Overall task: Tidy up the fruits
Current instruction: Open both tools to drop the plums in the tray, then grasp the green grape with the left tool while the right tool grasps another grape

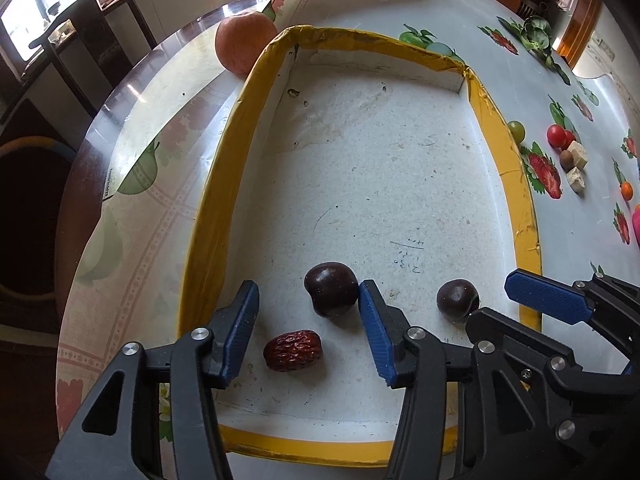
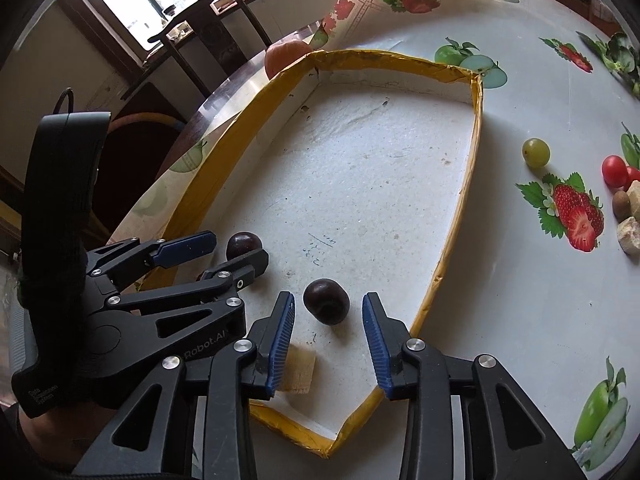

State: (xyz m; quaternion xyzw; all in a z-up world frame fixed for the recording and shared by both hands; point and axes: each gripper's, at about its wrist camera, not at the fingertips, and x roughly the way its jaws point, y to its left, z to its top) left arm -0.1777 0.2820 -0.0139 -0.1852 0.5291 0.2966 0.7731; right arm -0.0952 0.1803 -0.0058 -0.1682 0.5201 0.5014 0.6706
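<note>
A shallow white tray with a yellow rim (image 1: pixel 496 152) (image 2: pixel 448 256) holds two dark plums and a red date. My left gripper (image 1: pixel 310 320) is open over the tray's near end; one plum (image 1: pixel 331 294) lies between its fingertips, against the right one, and the date (image 1: pixel 293 350) lies just behind it. My right gripper (image 2: pixel 328 320) is open around the other plum (image 2: pixel 326 301), also shown in the left wrist view (image 1: pixel 457 300). The right gripper (image 1: pixel 508 300) shows at lower right in the left wrist view.
An orange fruit (image 1: pixel 244 42) sits beyond the tray's far left corner. To the tray's right on the fruit-print tablecloth lie a green grape (image 2: pixel 536 152), red cherry tomatoes (image 2: pixel 615 171), a brown nut (image 2: pixel 621 204) and pale cubes (image 2: pixel 630 232). A chair (image 2: pixel 208 36) stands behind the table.
</note>
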